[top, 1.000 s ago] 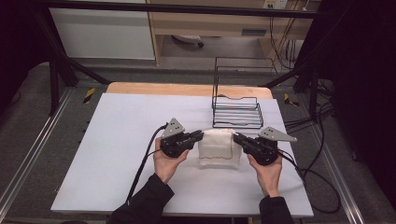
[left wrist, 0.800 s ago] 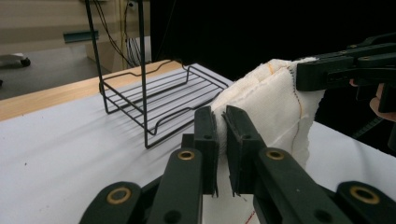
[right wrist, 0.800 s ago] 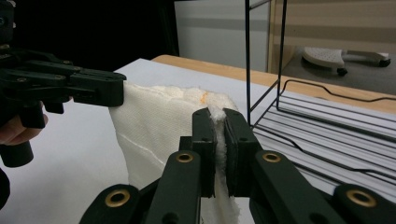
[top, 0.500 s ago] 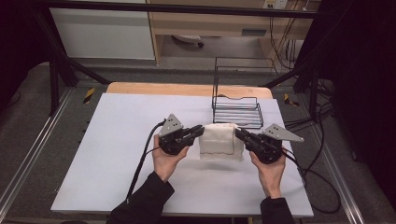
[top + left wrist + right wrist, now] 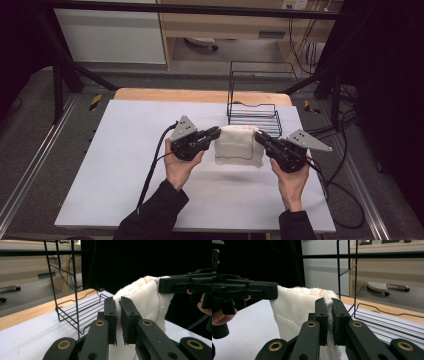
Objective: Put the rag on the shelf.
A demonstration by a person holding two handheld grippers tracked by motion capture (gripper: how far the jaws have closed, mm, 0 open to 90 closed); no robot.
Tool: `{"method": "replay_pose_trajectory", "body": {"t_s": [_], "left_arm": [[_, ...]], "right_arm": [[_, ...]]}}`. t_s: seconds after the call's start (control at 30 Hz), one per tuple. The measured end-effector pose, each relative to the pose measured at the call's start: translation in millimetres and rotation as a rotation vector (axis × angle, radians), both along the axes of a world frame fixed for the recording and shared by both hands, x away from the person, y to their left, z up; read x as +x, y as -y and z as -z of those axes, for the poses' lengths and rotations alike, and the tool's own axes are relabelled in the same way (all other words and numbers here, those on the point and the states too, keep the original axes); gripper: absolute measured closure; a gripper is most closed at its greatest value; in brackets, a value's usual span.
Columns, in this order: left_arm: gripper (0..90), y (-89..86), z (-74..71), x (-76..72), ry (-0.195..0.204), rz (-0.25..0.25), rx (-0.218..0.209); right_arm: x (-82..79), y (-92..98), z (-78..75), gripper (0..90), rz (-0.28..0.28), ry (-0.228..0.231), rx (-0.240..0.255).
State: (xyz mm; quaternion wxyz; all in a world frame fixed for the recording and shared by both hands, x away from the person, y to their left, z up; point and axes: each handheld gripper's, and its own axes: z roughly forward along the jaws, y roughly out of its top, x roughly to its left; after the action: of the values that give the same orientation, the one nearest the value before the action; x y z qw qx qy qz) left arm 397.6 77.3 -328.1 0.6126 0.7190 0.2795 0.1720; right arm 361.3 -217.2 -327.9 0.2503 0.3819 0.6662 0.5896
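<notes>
**Folded cloth held off the table at both top corners**

The white cloth is gripped on its left edge by the left gripper and on its right edge by the right gripper, each pair of jaws pinched narrow on the fabric. The cloth is seen hanging above the white table, its shadow cast below. The wire rack stands just behind it, near the table's far edge. Bare surface lies to the left and toward the person.
</notes>
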Motion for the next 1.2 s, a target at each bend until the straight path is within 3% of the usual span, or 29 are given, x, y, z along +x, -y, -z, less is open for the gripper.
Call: {"method": "replay_pose_trajectory", "body": {"t_s": [1.2], "left_arm": [[83.7,5.5,-52.4,11.8,0.093,-0.023,-0.082]], "right_arm": [[5.2,-0.5,-47.5,84.8,0.05,0.14,0.029]]}}
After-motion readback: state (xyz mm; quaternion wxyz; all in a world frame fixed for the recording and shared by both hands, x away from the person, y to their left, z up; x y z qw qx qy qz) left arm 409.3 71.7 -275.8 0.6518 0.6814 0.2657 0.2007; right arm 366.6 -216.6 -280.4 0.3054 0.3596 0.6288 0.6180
